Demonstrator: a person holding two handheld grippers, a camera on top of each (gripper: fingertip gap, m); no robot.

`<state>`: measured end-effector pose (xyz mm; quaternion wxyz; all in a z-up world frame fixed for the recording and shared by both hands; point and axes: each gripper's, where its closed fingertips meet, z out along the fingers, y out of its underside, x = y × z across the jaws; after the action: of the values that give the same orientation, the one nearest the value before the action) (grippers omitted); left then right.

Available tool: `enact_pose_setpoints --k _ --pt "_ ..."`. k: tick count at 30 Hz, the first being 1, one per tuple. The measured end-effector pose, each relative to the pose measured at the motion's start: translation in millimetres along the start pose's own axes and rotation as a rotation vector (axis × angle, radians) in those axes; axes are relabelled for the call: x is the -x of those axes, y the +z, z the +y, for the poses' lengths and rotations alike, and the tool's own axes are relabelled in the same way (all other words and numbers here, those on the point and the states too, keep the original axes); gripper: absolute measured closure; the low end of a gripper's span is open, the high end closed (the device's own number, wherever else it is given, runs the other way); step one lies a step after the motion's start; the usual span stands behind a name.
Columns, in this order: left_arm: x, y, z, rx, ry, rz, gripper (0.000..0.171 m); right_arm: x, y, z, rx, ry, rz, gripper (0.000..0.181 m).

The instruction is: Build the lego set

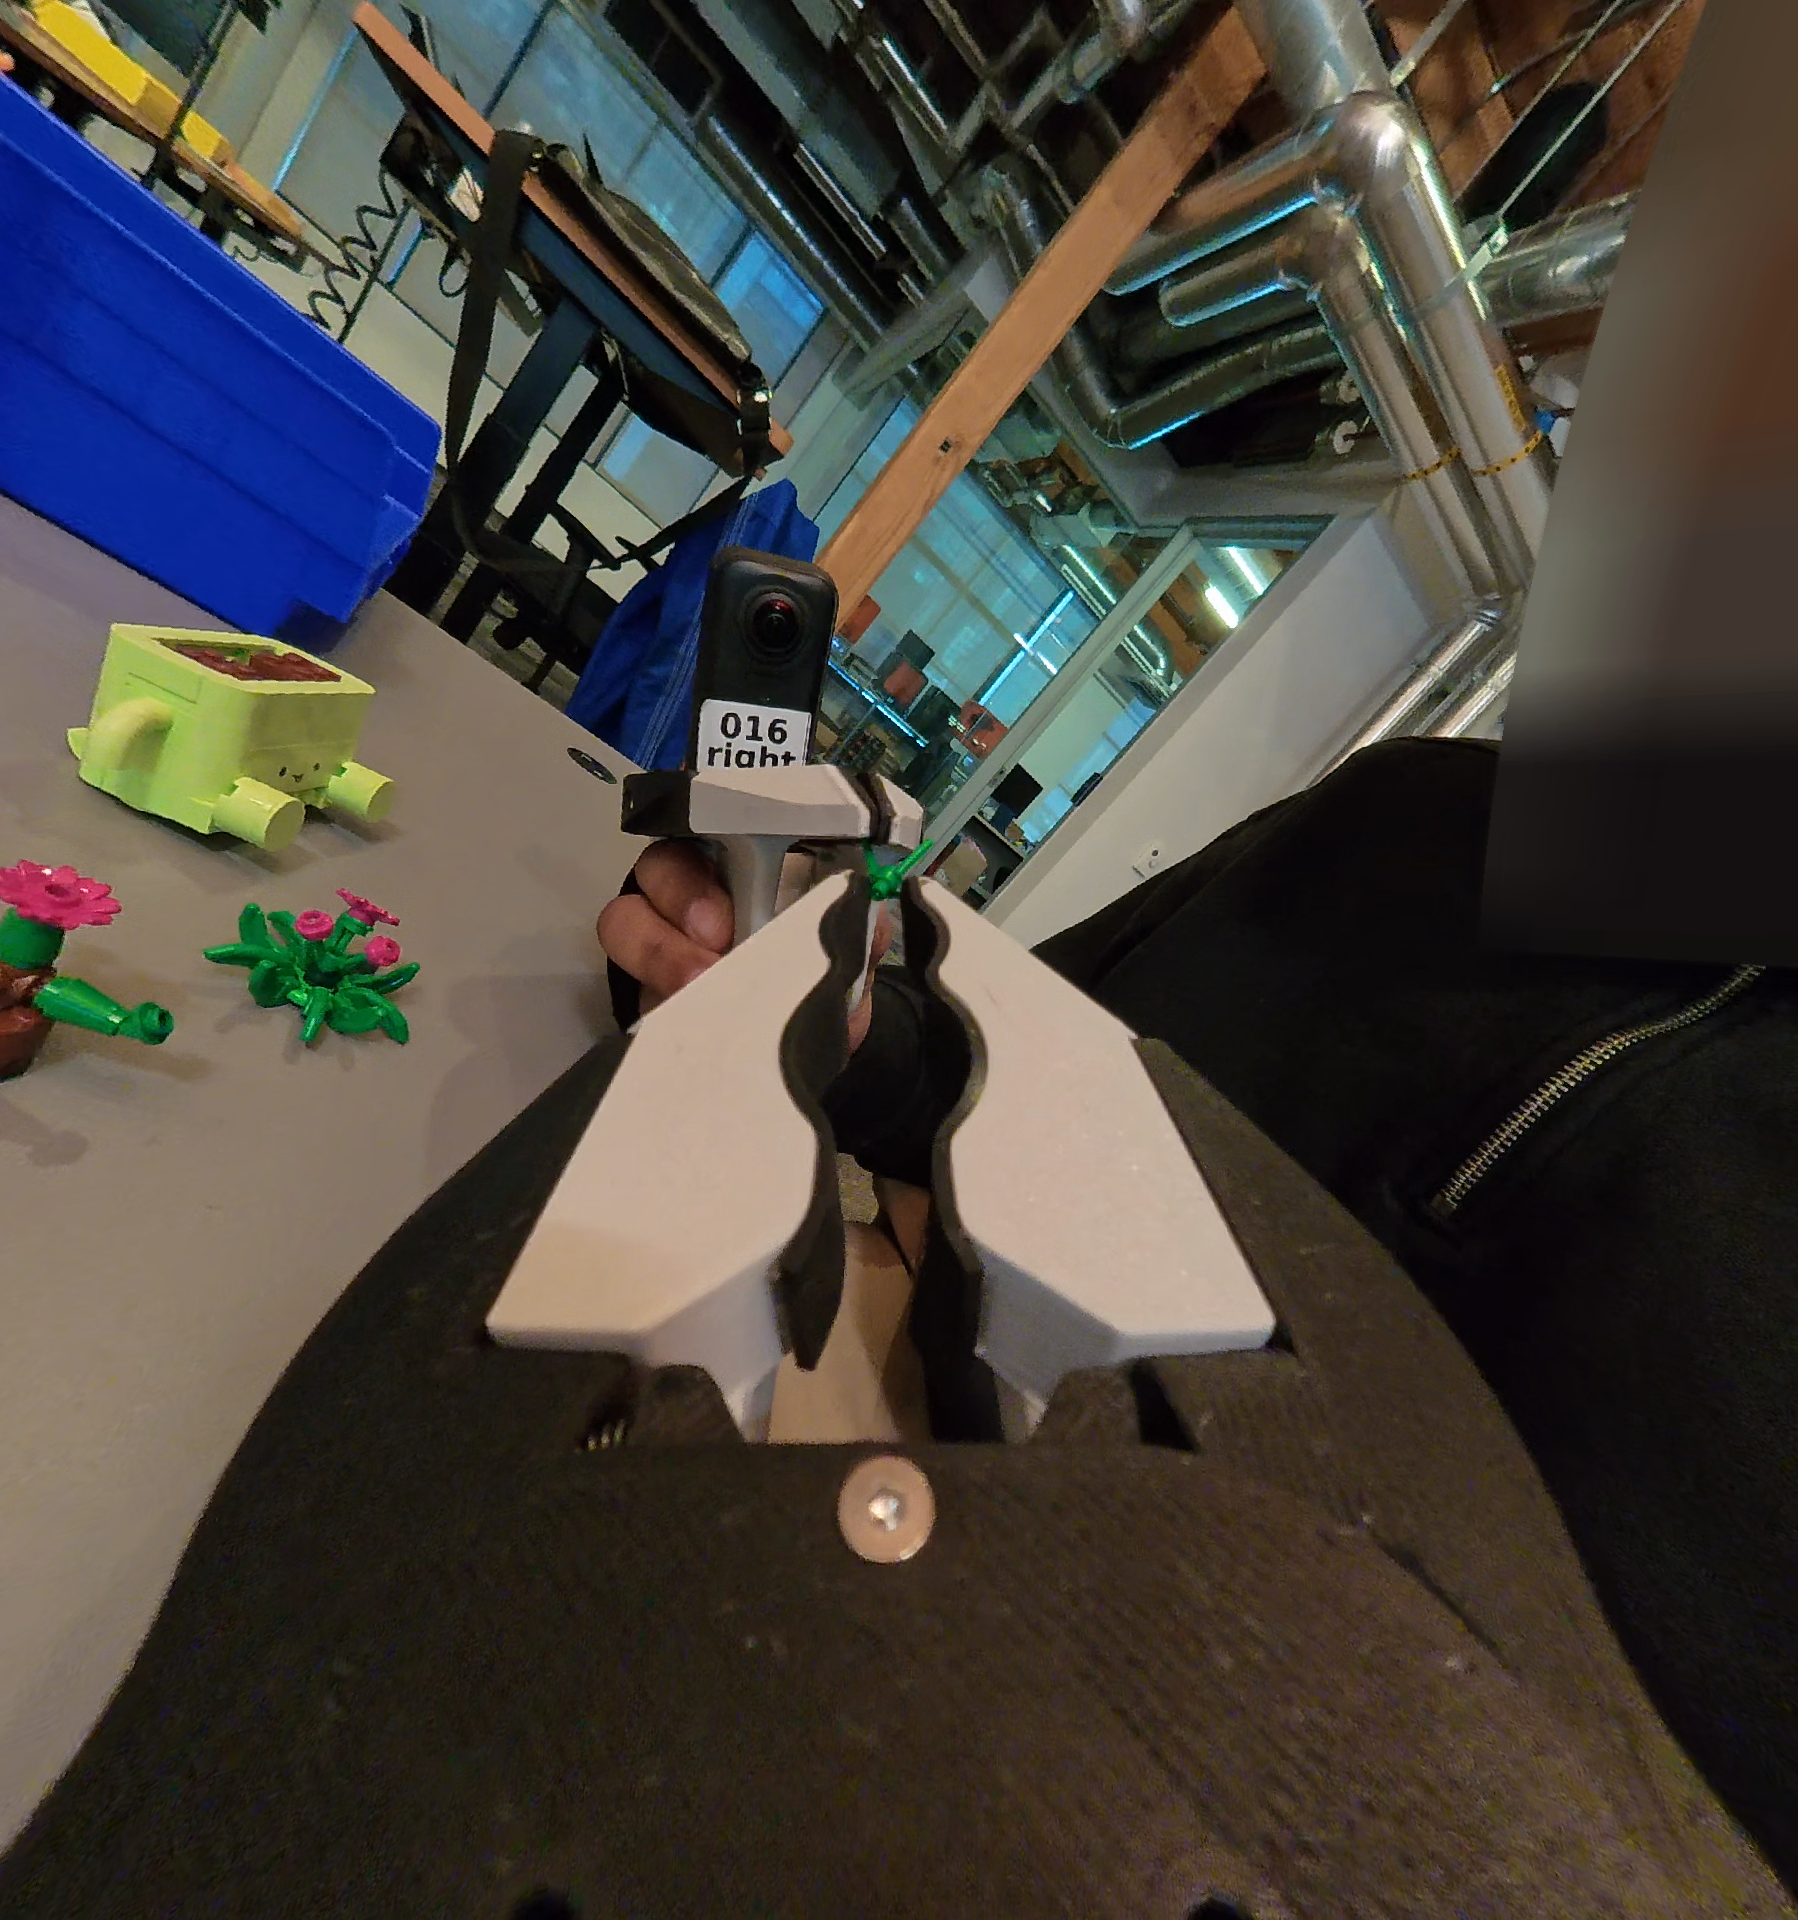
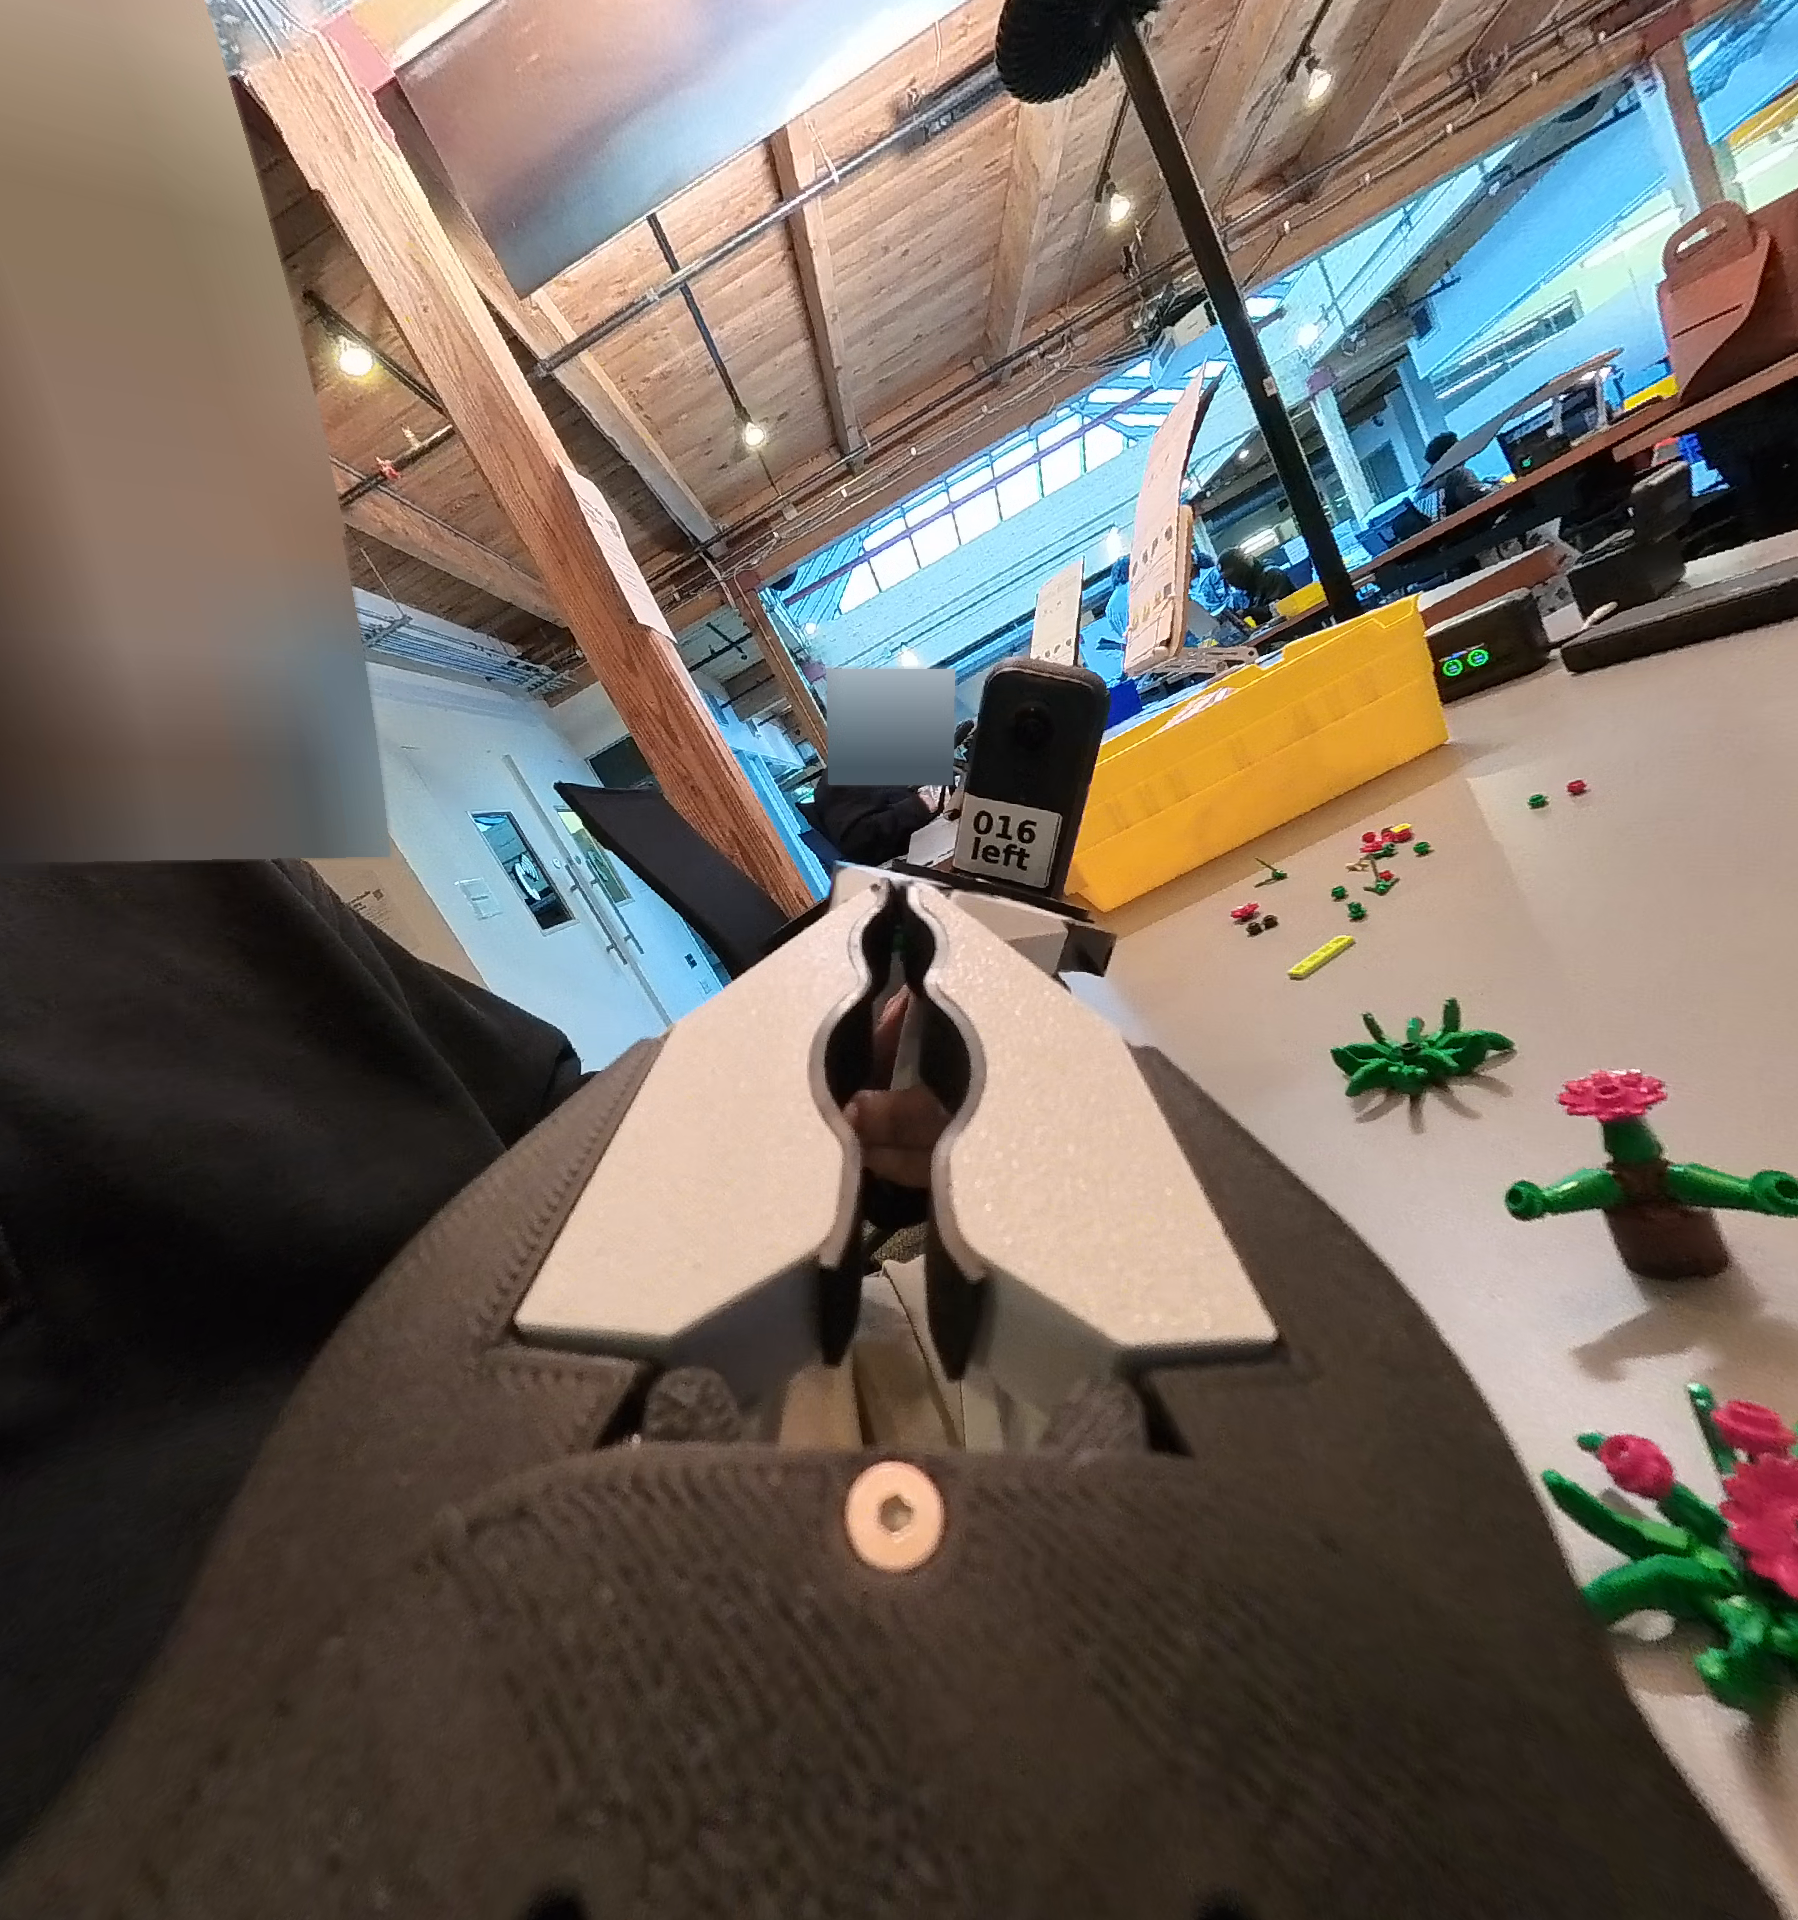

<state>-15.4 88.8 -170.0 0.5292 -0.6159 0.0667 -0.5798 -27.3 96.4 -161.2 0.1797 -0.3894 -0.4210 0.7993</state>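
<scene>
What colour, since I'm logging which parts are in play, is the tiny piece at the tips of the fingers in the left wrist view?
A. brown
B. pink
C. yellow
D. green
D: a small green piece sits right at the tips of the left gripper, pinched between its nearly closed fingers.

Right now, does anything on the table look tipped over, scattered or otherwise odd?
Yes. The lime-green planter lies tipped on its side, its little feet pointing sideways rather than down. Small loose pieces are scattered near the yellow bin. The cactus pot stands upright.
</scene>
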Motion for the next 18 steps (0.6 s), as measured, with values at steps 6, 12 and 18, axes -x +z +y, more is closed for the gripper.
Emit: enact_pose_setpoints --k 6,12,18 --pt "-0.1 0.4 0.7 0.012 0.015 -0.004 0.169 0.1 -0.1 -0.1 0.000 0.000 -0.002 0.181" --pt "-1.8 -0.1 0.6 0.021 0.032 0.002 0.169 2.0 2.8 0.0 -0.005 0.005 -0.015 0.181" --pt "0.0 -6.1 -6.7 -0.015 0.037 -0.007 0.169 5.0 0.3 -4.4 -0.035 0.006 -0.045 0.177"
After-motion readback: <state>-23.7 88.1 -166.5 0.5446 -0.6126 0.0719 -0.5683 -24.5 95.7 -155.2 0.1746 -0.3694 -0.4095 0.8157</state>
